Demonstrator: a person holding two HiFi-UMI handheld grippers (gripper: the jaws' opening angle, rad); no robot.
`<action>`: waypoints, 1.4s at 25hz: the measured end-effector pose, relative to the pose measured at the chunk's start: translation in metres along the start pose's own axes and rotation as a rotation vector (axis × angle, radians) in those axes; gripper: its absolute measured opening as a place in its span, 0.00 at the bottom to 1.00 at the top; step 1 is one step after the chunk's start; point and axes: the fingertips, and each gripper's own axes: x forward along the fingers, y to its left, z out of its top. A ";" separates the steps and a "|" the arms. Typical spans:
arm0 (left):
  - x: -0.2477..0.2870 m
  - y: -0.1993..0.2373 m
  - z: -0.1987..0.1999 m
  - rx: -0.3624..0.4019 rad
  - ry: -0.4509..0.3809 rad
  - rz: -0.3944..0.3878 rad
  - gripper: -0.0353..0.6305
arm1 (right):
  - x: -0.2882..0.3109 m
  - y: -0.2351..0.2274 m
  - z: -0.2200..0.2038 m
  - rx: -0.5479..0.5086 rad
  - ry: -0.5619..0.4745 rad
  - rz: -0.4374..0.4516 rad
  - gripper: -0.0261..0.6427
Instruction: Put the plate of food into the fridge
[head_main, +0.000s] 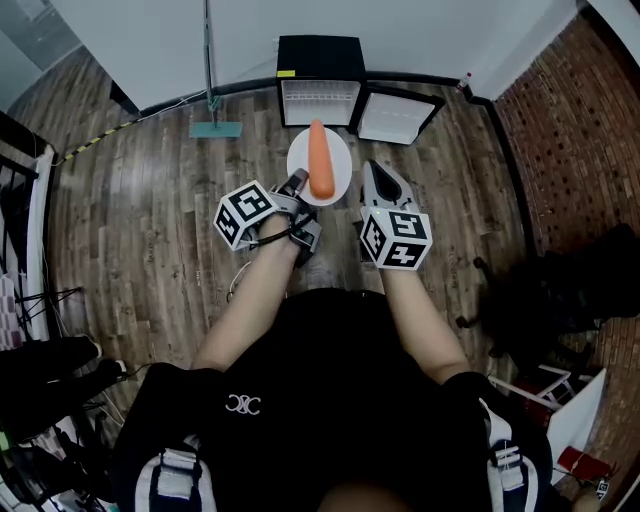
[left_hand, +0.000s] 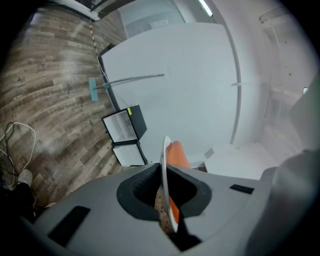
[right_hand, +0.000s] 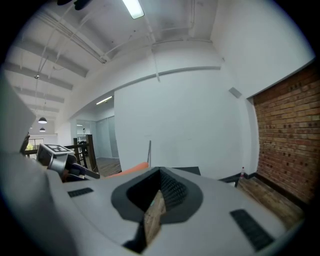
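- The floor (head_main: 140, 230) is dark wood planking that runs the full width of the room; a white wall (head_main: 150, 40) closes the far side
- At far left a yellow-and-black striped line (head_main: 95, 143) runs along the foot of the wall
- A flat mop (head_main: 214, 128) lies on the planks beside it, its pole leaning up against the wall
- A loose white cable (head_main: 234, 284) curls on the floor near the person's left forearm
- The left gripper (head_main: 297, 182) pinches the near rim of the plate (head_main: 336, 188); in the left gripper view the plate's white edge runs between the two dark pads, clamped tight
- The plate is held in the air over the floor, short of the fridge, and an orange carrot (head_main: 320, 160) lies lengthwise on it, pointing toward the fridge
- The fridge (head_main: 320, 85) is a small black box standing on the floor against the wall; its door (head_main: 397, 117) is swung open to the right
- A small yellow label (head_main: 287, 73) sits on the fridge's front top corner, too small to read
- The right gripper (head_main: 372, 172) hangs just right of the plate, apart from it, with its jaws pressed together on nothing
- The cubes on both grippers carry black-and-white square patterns, no letters
- A white emblem (head_main: 243, 404) on the person's black shirt is a looped mark rather than legible words
- A red brick wall (head_main: 570, 120) stands at far right
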 end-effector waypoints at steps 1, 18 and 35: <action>-0.001 0.003 0.003 0.001 0.006 0.001 0.09 | 0.001 0.004 -0.001 0.000 0.003 -0.006 0.06; 0.074 0.015 0.024 -0.010 0.049 0.014 0.09 | 0.074 -0.038 -0.015 -0.022 0.043 -0.016 0.06; 0.236 -0.007 0.045 -0.078 -0.067 0.084 0.09 | 0.213 -0.181 0.007 0.057 0.113 0.121 0.06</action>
